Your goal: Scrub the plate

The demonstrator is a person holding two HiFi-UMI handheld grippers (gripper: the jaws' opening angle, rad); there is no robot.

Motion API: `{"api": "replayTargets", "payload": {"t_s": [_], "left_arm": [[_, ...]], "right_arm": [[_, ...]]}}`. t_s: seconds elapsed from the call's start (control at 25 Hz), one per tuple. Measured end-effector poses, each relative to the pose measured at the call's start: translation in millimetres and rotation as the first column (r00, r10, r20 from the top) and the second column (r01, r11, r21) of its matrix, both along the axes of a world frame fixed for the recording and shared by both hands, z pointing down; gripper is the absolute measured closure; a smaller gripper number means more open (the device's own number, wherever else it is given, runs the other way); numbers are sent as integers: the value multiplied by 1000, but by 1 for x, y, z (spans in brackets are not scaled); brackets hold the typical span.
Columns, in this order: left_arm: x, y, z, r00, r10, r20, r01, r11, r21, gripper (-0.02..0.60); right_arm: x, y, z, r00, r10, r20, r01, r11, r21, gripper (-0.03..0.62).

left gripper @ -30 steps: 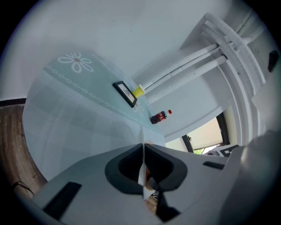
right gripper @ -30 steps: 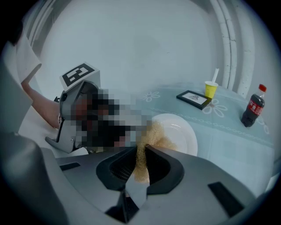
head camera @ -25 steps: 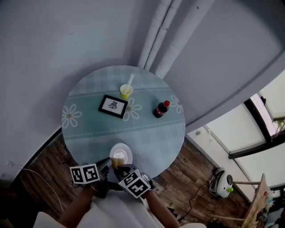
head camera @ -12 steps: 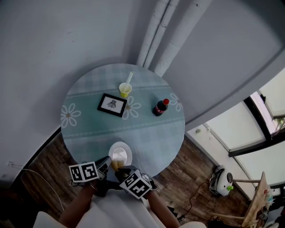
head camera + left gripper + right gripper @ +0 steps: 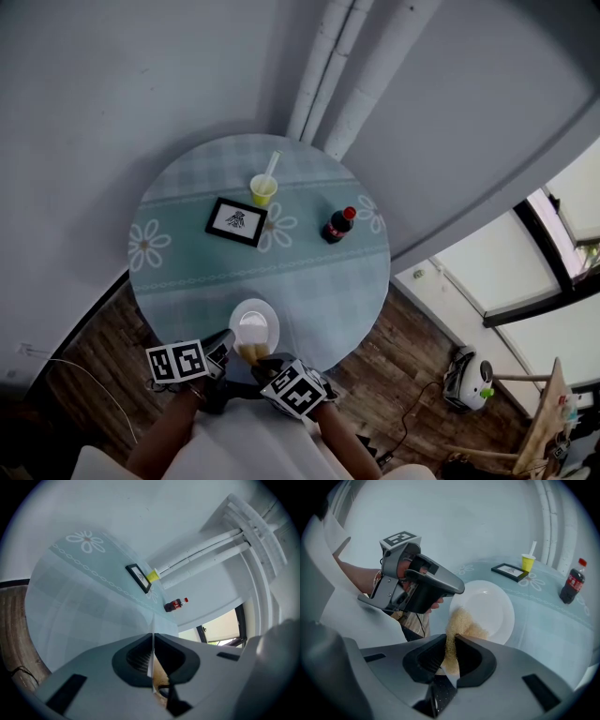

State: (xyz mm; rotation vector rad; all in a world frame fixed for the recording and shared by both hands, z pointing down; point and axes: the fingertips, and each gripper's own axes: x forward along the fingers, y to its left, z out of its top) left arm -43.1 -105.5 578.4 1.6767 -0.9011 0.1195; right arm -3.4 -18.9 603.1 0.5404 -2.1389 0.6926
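A white plate (image 5: 256, 323) lies at the near edge of the round table. My left gripper (image 5: 226, 342) is shut on the plate's near-left rim; in the left gripper view that rim shows as a thin white edge (image 5: 153, 626) between the jaws of the left gripper (image 5: 153, 640). My right gripper (image 5: 256, 360) is shut on a tan scrub sponge (image 5: 248, 352). In the right gripper view the sponge (image 5: 460, 626) sticks out of the right gripper (image 5: 451, 647) and rests on the plate (image 5: 490, 606) at its near-left part, close beside the left gripper (image 5: 423, 588).
The table (image 5: 319, 281) has a teal checked cloth with daisies. Farther back stand a yellow cup with a straw (image 5: 264, 190), a black picture frame (image 5: 236, 222) and a cola bottle (image 5: 337, 228). White pipes (image 5: 347, 66) run up the wall behind. Wooden floor surrounds the table.
The right gripper has shifted slightly right and toward me, drawing the sponge toward the plate's near rim. The left gripper and plate have stayed put.
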Motion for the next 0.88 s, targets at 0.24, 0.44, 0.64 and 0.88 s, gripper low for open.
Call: {"api": "replayTargets", "payload": {"t_s": [0.24, 0.44, 0.64, 0.88], "left_arm": [[-1, 1, 3, 999, 8, 36, -8, 1000, 1, 565], [-1, 1, 1, 999, 11, 45, -11, 1000, -3, 565], [-1, 3, 1, 998, 17, 53, -17, 1000, 1, 565], [4, 4, -4, 995, 68, 77, -70, 997, 27, 565]], "right_arm": [[8, 1, 8, 1000, 19, -20, -20, 1000, -16, 531], [13, -3, 16, 998, 59, -26, -59, 998, -21, 531], [28, -11, 26, 990, 134, -41, -135, 990, -30, 531], [37, -25, 32, 975, 217, -47, -219, 975, -27, 531]]}}
